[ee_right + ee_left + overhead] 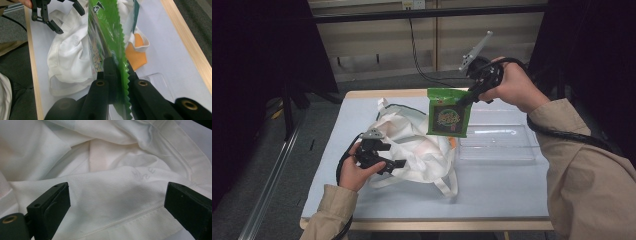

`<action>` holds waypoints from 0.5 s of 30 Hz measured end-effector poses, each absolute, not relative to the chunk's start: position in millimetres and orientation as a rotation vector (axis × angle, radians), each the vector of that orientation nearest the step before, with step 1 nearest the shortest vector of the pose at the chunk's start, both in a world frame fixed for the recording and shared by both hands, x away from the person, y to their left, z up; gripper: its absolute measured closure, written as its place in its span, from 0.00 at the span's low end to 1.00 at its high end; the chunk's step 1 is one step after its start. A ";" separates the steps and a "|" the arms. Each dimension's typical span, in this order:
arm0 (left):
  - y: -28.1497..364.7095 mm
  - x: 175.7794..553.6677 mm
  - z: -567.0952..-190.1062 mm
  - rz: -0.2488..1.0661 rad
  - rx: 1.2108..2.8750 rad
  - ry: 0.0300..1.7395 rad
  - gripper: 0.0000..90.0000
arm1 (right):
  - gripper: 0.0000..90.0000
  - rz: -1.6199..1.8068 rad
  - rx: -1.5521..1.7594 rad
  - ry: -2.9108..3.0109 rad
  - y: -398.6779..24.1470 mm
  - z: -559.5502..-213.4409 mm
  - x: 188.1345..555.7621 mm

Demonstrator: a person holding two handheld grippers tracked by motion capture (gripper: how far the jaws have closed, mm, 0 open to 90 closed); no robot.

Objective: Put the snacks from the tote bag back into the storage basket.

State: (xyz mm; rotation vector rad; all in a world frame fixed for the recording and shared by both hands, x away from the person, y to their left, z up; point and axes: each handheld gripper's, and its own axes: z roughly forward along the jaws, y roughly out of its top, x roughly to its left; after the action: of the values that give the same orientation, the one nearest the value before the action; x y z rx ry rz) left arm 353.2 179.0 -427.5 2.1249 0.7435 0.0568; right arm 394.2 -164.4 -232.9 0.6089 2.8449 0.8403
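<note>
- The right hand-held gripper [117, 68] was clenched on the serrated top edge of a glossy green snack packet [449, 114], which hung in the air above the desk [492, 195], between the bag and the tray.
- The left hand-held gripper [398, 163] stood released against the soft, crumpled white cloth bag [412, 145].
- Judged progress: the packet was out; the clear, rigid plastic tray [497, 142] lay empty, and something orange [136, 56] remained in the bag.
</note>
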 end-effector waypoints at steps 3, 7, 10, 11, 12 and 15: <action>178.4 353.1 -427.7 0.052 2.130 0.735 0.07 | 0.96 0.849 0.606 2.843 -170.2 -232.3 394.9; 177.9 353.0 -428.1 0.051 2.130 0.732 0.07 | 0.96 0.835 0.599 2.844 -179.1 -230.9 395.4; 178.1 353.7 -428.6 0.044 2.122 0.729 0.07 | 0.96 0.836 0.613 2.832 -187.6 -229.8 396.4; 177.9 353.6 -428.7 0.048 2.122 0.731 0.07 | 0.96 0.838 0.618 2.830 -189.8 -229.9 396.6; 177.8 353.6 -428.7 0.046 2.124 0.733 0.07 | 0.96 0.828 0.617 2.834 -191.5 -229.6 397.0; 177.0 353.6 -429.1 0.041 2.123 0.731 0.07 | 0.96 0.808 0.627 2.827 -196.5 -230.1 397.5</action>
State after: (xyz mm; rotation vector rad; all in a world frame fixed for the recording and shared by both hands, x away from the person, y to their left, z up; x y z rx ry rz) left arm 353.6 177.0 -429.1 2.1233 0.7306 0.0413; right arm 397.5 -196.5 -230.1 0.6274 2.8275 0.8081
